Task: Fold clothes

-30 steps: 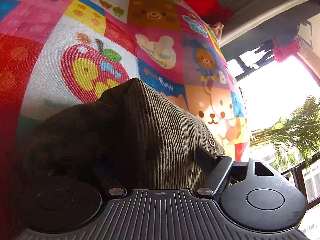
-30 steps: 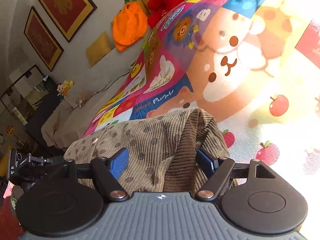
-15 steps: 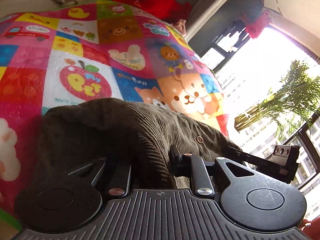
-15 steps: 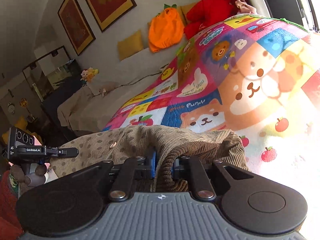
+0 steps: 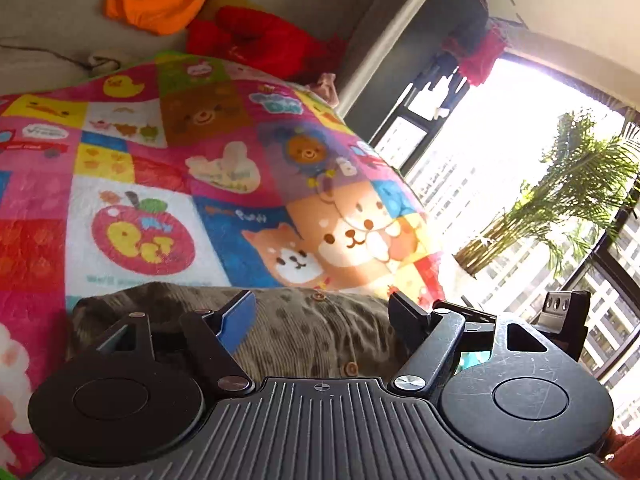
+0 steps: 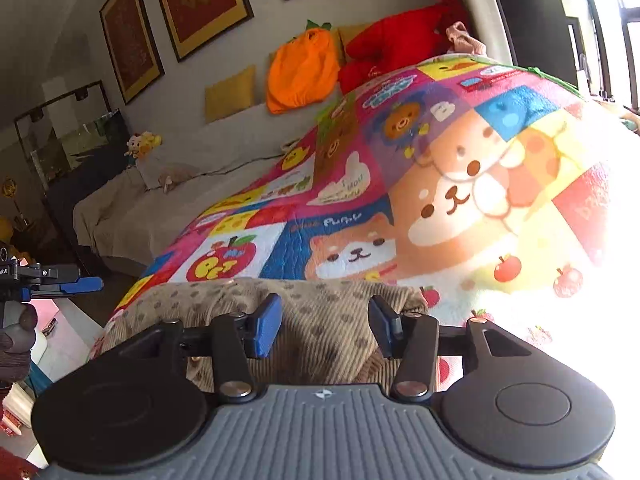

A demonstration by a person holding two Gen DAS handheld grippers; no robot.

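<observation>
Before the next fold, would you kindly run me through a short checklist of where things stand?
1. Left gripper free of the cloth: ok, jaws opening, nothing pinched.
2. Right gripper free: ok, jaws opening, pads clear.
3. Dotted corduroy garment resting on the cartoon quilt: ok.
4. Garment lying in a compact bundle: ok.
5. Fold edges aligned: cannot tell, near side hidden.

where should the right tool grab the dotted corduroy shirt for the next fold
Probably the near ribbed hem edge of the dotted corduroy shirt, coming in low from the front. It lies folded flat on the quilt, so only that thick edge offers a pinchable ridge.
</observation>
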